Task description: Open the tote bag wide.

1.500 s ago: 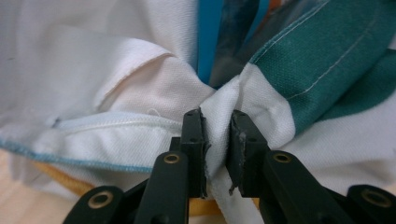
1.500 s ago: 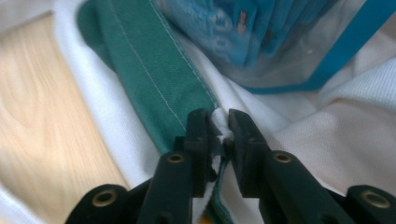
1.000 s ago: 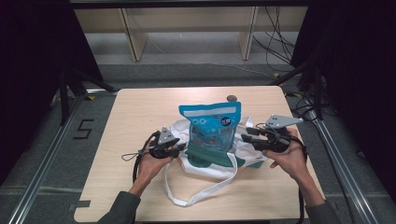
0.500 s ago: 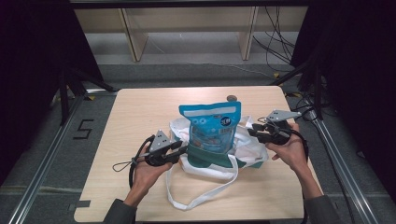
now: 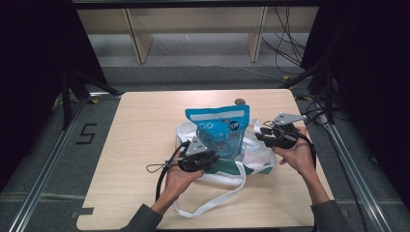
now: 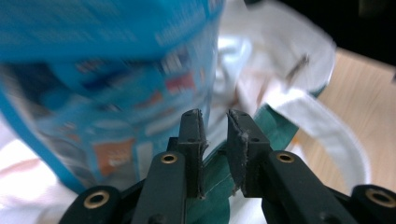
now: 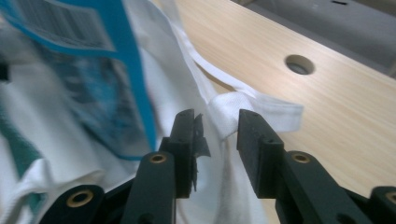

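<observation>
My left gripper (image 6: 214, 116) has just been closing on the green edge of the bag (image 5: 256, 157), jaws narrow but not pinching yet, while the right gripper (image 7: 215, 122) sits parted around the white rim, not clamped. The blue pouch (image 5: 220, 133) stands upright in the bag mid-table (image 5: 145, 125). Cloth's floppy and light, so grab the hem; the pouch looks slick and crinkly.

I see the pouch (image 5: 220, 131) standing upright in the bag (image 5: 261, 155), which lies on the desk (image 5: 140, 145) a little right of centre. My left hand-held gripper (image 5: 209, 159) sits at the bag's near-left edge, just before the pouch; my right hand-held gripper (image 5: 263, 136) is at the bag's right side, beside the pouch. The bag's strap (image 5: 212, 205) trails toward me. A hole (image 5: 239, 101) in the desk lies behind the pouch.
</observation>
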